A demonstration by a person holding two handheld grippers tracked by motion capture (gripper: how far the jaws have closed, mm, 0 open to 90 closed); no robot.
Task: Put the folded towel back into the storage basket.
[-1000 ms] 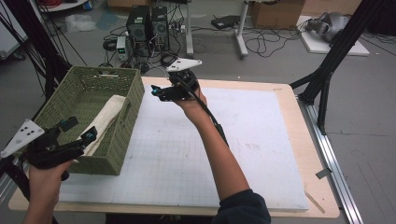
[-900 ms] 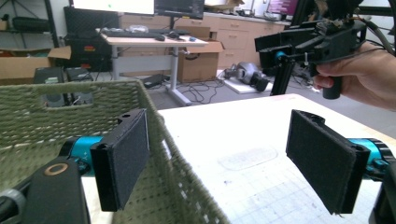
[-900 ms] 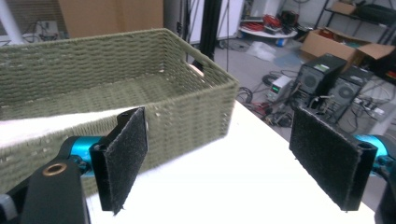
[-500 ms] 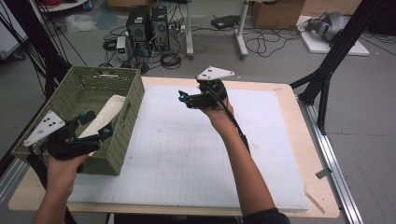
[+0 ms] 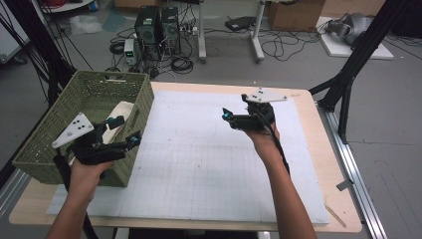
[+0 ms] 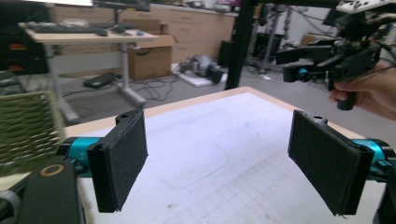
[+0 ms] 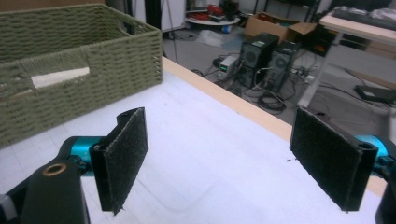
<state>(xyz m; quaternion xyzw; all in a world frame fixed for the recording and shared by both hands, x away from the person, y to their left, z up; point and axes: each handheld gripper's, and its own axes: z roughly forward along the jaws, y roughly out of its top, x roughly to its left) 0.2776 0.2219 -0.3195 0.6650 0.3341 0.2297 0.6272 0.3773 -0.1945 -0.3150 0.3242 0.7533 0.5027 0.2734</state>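
Left gripper [image 5: 122,134] spread wide and empty beside the near right corner of the green woven basket [image 5: 47,142], cream cloth [image 5: 119,110] lying inside it, right gripper [image 5: 230,115] likewise released, held above the white mat [image 5: 199,164] far right of centre

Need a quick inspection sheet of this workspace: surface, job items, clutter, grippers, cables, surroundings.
Surface: white gridded mat on a wooden table, bare in the middle.
Job's things: green woven basket at the table's left edge, pale cloth inside.
Clutter: nothing seen on the mat.
Grippers: left gripper open, beside the basket; right gripper open, raised over the mat.
Cables: one trails from the right gripper along the forearm; tangle on the floor.
Surroundings: computer towers, desk legs, cardboard boxes.
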